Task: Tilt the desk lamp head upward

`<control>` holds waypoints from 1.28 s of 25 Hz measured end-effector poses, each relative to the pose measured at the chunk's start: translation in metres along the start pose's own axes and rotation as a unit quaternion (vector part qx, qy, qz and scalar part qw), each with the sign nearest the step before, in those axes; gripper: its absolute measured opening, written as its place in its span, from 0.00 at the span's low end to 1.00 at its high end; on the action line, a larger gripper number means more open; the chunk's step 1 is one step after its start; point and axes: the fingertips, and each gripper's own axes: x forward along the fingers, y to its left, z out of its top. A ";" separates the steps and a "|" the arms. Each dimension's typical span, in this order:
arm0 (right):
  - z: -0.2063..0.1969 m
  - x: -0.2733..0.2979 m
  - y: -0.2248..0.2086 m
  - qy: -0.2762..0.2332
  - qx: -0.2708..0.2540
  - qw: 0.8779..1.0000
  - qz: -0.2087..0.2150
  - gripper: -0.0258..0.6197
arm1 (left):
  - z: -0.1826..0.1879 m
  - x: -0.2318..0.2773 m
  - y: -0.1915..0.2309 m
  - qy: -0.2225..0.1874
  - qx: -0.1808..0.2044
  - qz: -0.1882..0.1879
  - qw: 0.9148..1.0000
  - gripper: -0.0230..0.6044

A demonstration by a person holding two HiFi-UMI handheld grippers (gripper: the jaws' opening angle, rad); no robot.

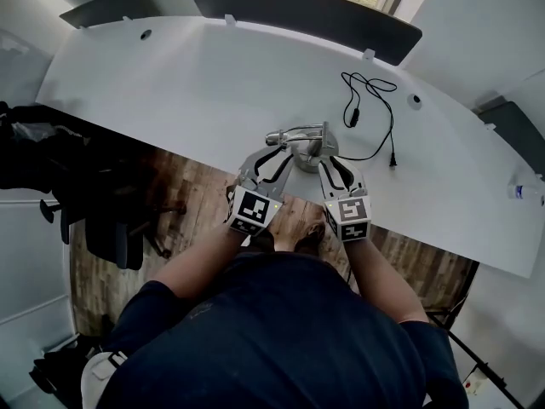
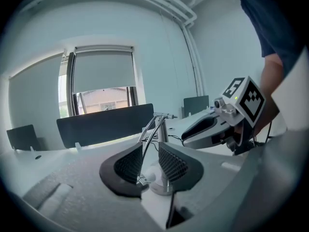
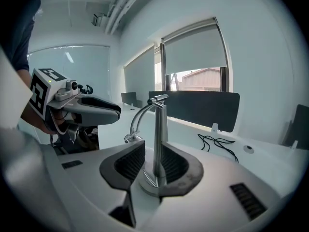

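At the surface's (image 1: pixel 213 83) near edge both grippers straddle the lamp (image 1: pixel 308 143). The right gripper (image 3: pixel 153 166) has its jaws spread either side of the upright post (image 3: pixel 158 129), low down and not pinching it. The left gripper (image 2: pixel 150 166) is spread too, with the drooping head (image 2: pixel 146 178) between its tips. The neck (image 2: pixel 152 129) arches away to the post top, so the left is nearer for the lift.

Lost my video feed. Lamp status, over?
Left gripper open, straddling lamp head. Right gripper open, straddling lamp post. Head hangs down, untilted. Black cable beyond, clear.
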 end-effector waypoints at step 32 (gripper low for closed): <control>0.020 0.083 -0.015 -0.021 -0.052 0.998 -0.003 0.28 | -0.051 0.084 0.036 0.062 0.088 0.036 0.994 0.19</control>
